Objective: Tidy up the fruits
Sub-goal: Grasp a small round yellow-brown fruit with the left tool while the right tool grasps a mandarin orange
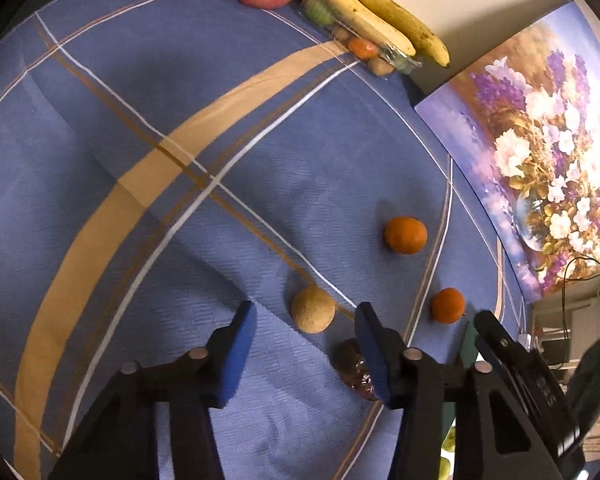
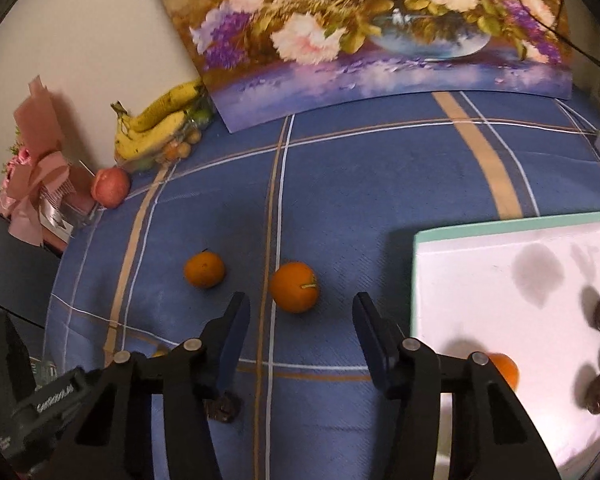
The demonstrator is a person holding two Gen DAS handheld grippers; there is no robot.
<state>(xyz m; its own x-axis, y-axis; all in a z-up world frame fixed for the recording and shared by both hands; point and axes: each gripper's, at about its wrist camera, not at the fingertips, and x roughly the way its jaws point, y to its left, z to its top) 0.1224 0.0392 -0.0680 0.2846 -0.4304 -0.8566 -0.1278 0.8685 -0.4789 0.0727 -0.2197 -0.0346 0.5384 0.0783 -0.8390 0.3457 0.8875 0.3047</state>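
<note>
On blue cloth | left gripper open over tan fruit | right gripper open near orange

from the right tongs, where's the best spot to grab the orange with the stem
Take the orange across its round middle, coming down from above with one pad on each side. Its stem points sideways toward the white tray, so keep the pads off it. The right tongs stand open just short of it, and the cloth around it is bare.
</note>
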